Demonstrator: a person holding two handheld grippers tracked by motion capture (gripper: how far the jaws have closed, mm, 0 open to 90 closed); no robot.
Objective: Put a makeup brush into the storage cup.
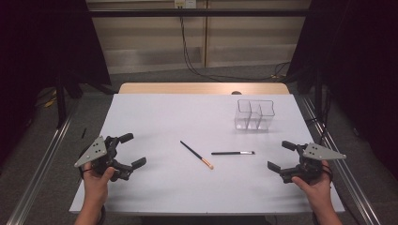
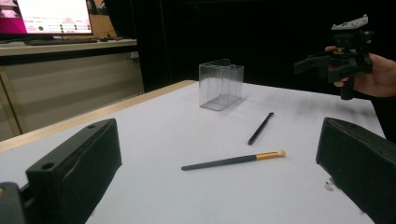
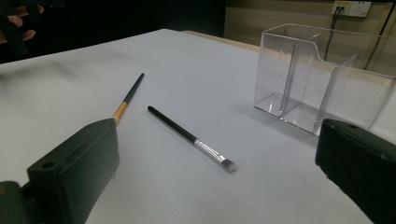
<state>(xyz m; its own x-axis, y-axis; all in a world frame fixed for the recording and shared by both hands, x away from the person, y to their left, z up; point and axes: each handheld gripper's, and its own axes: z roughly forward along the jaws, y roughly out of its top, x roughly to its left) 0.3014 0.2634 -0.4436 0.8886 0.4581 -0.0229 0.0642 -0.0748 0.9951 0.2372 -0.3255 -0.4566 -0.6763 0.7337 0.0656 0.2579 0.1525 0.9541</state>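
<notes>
Two slim make-up brushes lie near the middle of the white table [image 1: 159,117]. The one with a gold ferrule [image 1: 197,154] runs diagonally. The one with a silver ferrule [image 1: 233,153] lies just to its right. A clear three-compartment organizer [image 1: 254,114] stands empty at the back right. My left gripper [image 1: 133,150] hovers open at the front left, its jaws framing the gold-ferrule brush [image 2: 233,161]. My right gripper [image 1: 279,155] is open at the front right, with the silver-ferrule brush [image 3: 191,136] and the organizer [image 3: 322,88] ahead of it. Both are apart from the brushes.
A wooden strip [image 1: 202,88] borders the table's far edge. Metal rails [image 1: 47,154] run along the floor on both sides, and cables [image 1: 197,70] trail on the floor behind. A lit monitor [image 2: 51,16] sits on a bench off to one side.
</notes>
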